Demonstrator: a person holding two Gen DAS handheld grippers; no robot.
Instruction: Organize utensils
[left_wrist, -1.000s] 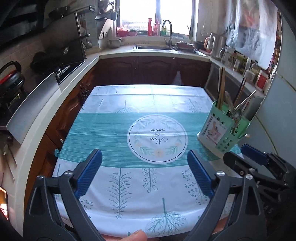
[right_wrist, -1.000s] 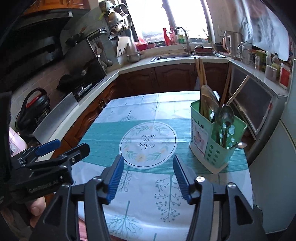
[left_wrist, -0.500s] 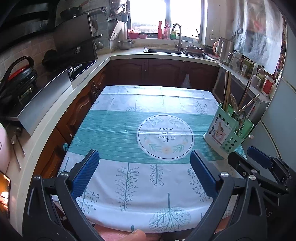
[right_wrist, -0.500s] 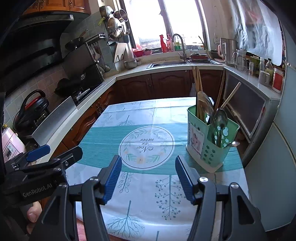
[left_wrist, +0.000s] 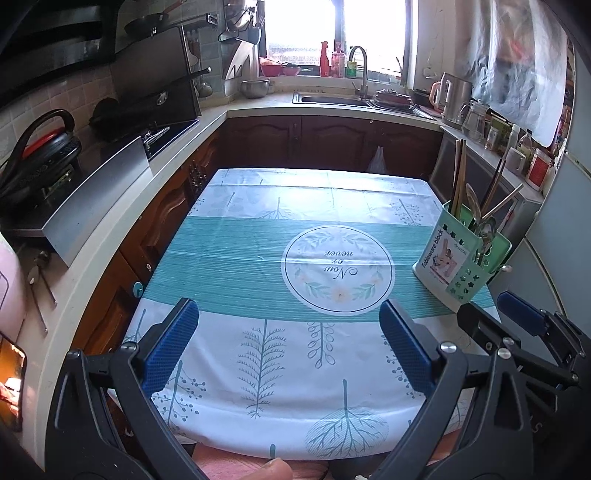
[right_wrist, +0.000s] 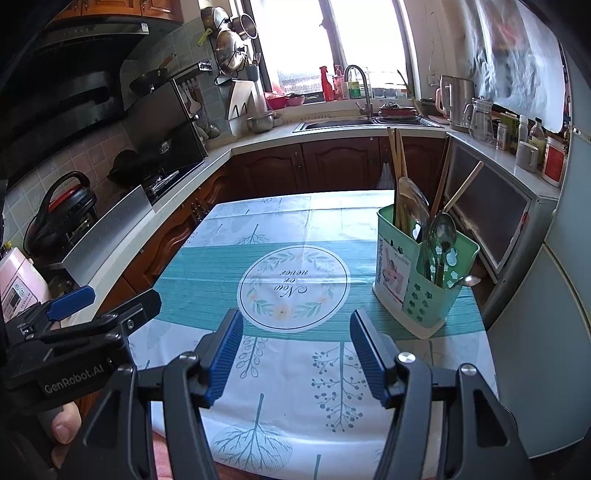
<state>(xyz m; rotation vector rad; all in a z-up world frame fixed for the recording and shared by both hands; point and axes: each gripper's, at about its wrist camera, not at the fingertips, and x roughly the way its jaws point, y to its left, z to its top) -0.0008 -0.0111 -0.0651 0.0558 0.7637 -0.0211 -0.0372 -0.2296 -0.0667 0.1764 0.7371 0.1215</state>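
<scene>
A green plastic utensil holder (left_wrist: 461, 262) (right_wrist: 424, 280) stands upright at the table's right edge, filled with wooden chopsticks (right_wrist: 397, 173), a wooden spoon, and metal spoons (right_wrist: 441, 236). My left gripper (left_wrist: 288, 332) hovers open over the near part of the table, nothing between its blue pads. My right gripper (right_wrist: 295, 347) is also open and empty, left of and nearer than the holder. Each gripper shows in the other's view: the right one (left_wrist: 517, 332) at the lower right, the left one (right_wrist: 85, 317) at the lower left.
The table wears a teal and white tablecloth (left_wrist: 295, 258) with a round emblem. A kitchen counter runs along the left with a stove (right_wrist: 162, 181) and a cooker (left_wrist: 37, 155). A sink (right_wrist: 340, 123) sits under the window, a kettle (left_wrist: 456, 96) and jars at right. A thumb (right_wrist: 64, 428) shows.
Both grippers have pulled back and risen, so the table and holder look smaller and farther. Both stayed open and empty.
</scene>
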